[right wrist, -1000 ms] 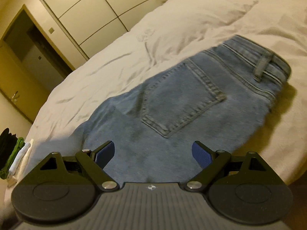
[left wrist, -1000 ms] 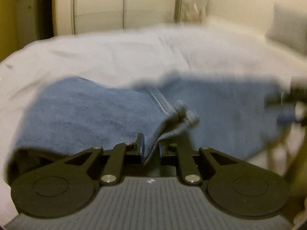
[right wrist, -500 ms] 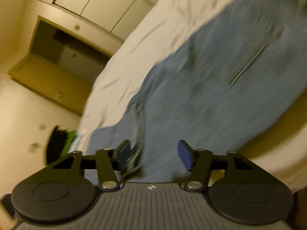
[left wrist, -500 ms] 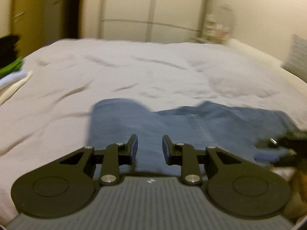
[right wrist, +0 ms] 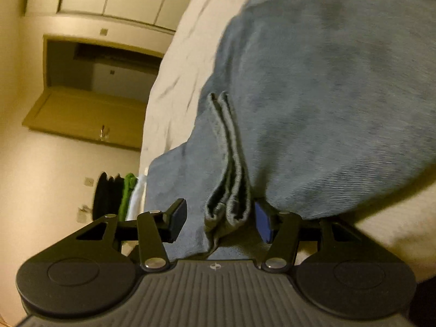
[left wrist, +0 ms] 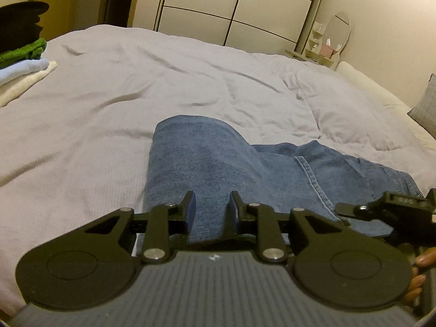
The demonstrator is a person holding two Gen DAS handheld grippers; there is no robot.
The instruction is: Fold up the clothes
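The left tongs (left wrist: 212,207) stood at a narrow gap with nothing between the two blue pads; one pair of blue jeans (left wrist: 218,163) lay directly beyond and below them. The jaws had just been opening slightly.

The right tongs (right wrist: 220,222) stood at a medium gap, and the jaws had just been closing. The two stacked leg hems (right wrist: 229,190) of the jeans lay between the pads. The right-hand pad (right wrist: 263,224) sat against the denim; the left-hand pad (right wrist: 178,218) stood apart from the hems. A firm grip could not be confirmed. In the left wrist view, the right tongs (left wrist: 351,209) appeared at the right edge, low over the jeans, with the fingers of one hand (left wrist: 419,269) visible on the handle.

The jeans lay folded on one bed (left wrist: 109,109) covered by a pale, creased sheet. The folded edge faced the left tongs, and one back pocket seam (left wrist: 310,174) was visible.

One stack of folded clothes (left wrist: 24,62) rested at the far left corner of the bed: white, pale blue, green, and black items. One oval mirror (left wrist: 338,32) stood at the far wall beside the wardrobe doors (left wrist: 231,8).
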